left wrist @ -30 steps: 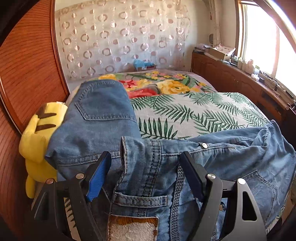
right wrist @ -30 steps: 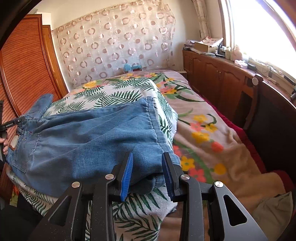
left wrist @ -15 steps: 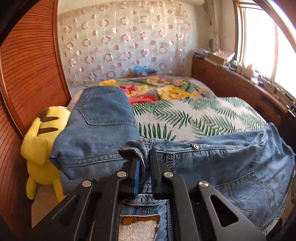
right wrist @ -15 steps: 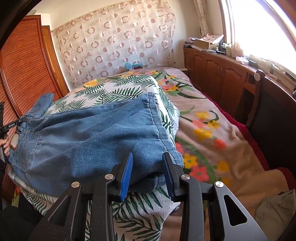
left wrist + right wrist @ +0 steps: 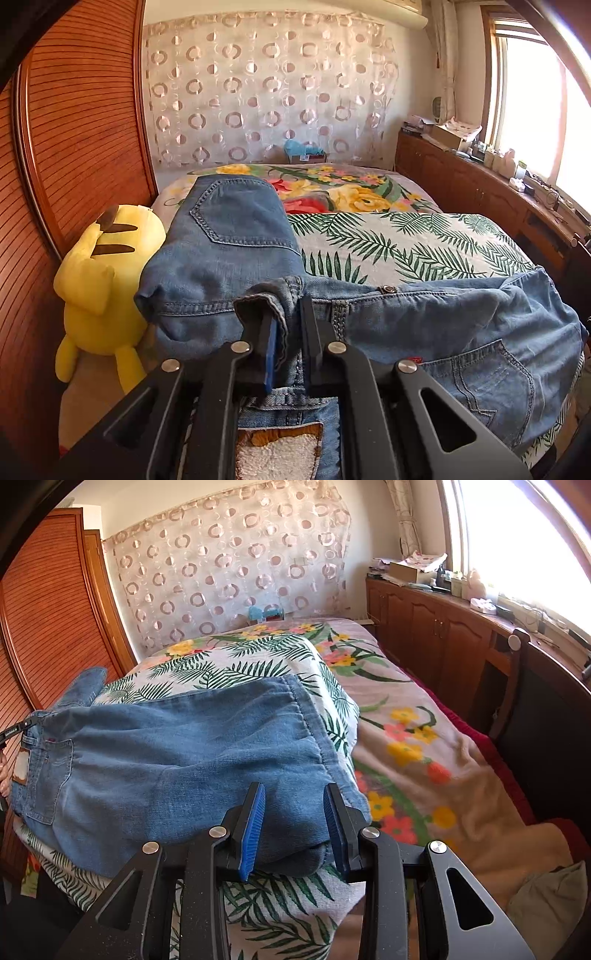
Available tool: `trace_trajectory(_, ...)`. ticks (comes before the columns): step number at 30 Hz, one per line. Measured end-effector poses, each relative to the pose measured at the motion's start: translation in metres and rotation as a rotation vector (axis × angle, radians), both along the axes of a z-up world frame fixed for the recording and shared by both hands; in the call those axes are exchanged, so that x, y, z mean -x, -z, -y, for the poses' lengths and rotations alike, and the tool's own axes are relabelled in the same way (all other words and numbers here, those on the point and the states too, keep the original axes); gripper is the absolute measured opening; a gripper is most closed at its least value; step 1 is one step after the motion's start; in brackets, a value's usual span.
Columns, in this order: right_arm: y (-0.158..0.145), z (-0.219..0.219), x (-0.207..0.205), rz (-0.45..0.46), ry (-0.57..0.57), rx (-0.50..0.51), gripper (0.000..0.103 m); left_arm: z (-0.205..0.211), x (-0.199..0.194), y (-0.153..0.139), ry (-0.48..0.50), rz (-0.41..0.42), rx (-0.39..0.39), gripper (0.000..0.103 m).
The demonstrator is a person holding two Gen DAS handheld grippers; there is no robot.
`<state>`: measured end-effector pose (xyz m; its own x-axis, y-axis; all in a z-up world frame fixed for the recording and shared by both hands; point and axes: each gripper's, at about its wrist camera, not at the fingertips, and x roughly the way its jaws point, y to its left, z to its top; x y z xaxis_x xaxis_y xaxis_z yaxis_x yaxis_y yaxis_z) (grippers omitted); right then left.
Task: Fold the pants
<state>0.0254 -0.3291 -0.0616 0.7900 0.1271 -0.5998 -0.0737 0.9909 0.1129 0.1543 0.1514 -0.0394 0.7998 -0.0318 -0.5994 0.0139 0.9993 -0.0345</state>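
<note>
Left tool (image 5: 288,321) has clamped the jeans (image 5: 424,325) waistband between its jaws.

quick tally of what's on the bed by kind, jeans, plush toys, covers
jeans: 2 (second pair)
plush toy: 1
covers: 2, leaf print over floral
total: 5

Blue denim pants (image 5: 229,236), yellow plush toy (image 5: 99,291), leaf-print bedspread (image 5: 399,247)

Ring-patterned curtain (image 5: 269,92) covers the far wall; slatted wooden wardrobe (image 5: 74,122) left; bright window (image 5: 517,535) above low cabinets (image 5: 424,627).
</note>
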Motion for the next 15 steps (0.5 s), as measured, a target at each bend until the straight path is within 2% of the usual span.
trace_trajectory(3,0.001,-0.001,-0.002,-0.007,-0.006,0.01,0.034,0.004,0.006,-0.002,0.007,0.008,-0.004,0.017)
trace_trajectory(8,0.001,-0.001,-0.005,-0.007,-0.009,0.011,0.034,0.009,0.02,-0.008,0.01,0.027,0.003,0.046)
trace_trajectory(13,0.005,-0.009,-0.01,-0.018,-0.025,0.023,0.034,0.025,0.035,-0.015,0.064,0.041,0.023,0.05)
trace_trajectory(14,0.006,-0.01,-0.011,-0.019,-0.028,0.028,0.034,0.03,0.037,-0.015,0.077,0.04,0.03,0.056)
trace_trajectory(15,0.007,-0.011,-0.012,-0.021,-0.03,0.034,0.035,0.034,0.039,-0.015,0.086,0.041,0.036,0.074)
